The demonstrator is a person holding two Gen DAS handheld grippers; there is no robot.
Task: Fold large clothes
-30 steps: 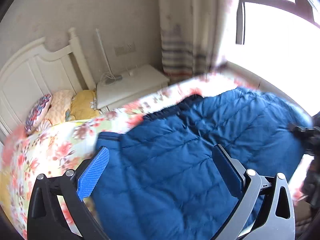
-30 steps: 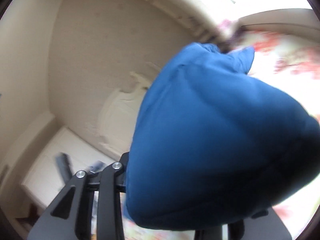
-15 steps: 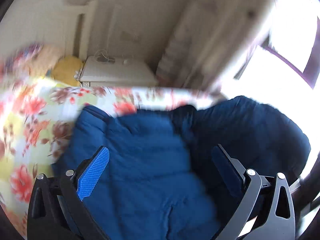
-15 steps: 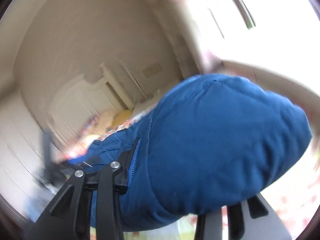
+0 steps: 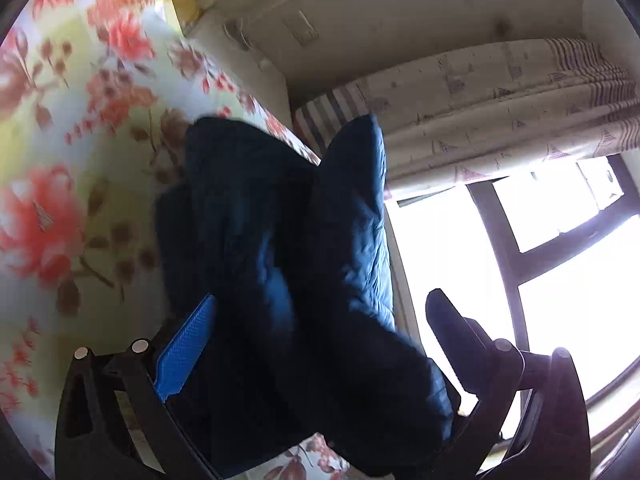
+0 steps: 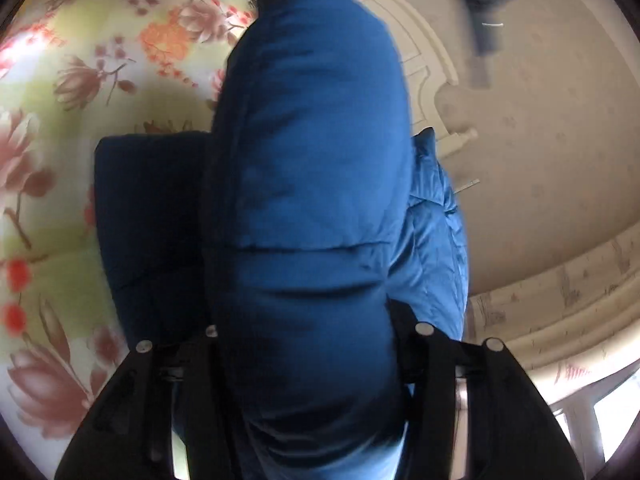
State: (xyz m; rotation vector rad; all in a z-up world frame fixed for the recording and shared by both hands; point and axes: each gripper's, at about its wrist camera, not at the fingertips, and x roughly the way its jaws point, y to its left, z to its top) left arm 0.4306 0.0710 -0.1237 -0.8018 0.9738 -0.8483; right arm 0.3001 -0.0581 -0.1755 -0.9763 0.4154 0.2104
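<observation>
A bed spread with a floral quilt (image 5: 60, 184) fills the left of both wrist views, below a beige wall, a patterned curtain (image 5: 500, 120) and a bright window (image 5: 560, 280). Across the quilt lies the task's garment, a blue quilted down jacket (image 5: 256, 240), bunched and partly lifted off the bedding near the bed's window-side edge.

The right gripper (image 6: 312, 344) has a thick padded roll of the jacket between its fingers; its jaws have just been opening, roughly halfway apart, and whether the pads press on the cloth cannot be told, since the fabric hides the fingertips. The left gripper (image 5: 320, 332) stands wide: the jacket bulges up between its blue pad (image 5: 184, 352) and the dark finger (image 5: 452, 332) on the far side, and that finger is plainly clear of the cloth with daylight beside it, so nothing is clamped there.

At the top of the right wrist view a blurred dark object (image 6: 484, 8) shows against the wall; what it is cannot be made out.

By the look of it the jacket is light but bulky, soft and springy, with a smooth shell likely to slip. Puffed panels would squash and slide out of a pinch, so firmer holds are probably a stitched seam, the hem, a cuff or the collar, taken deep between the pads, and a fold may need pressing down to stop it springing open.
</observation>
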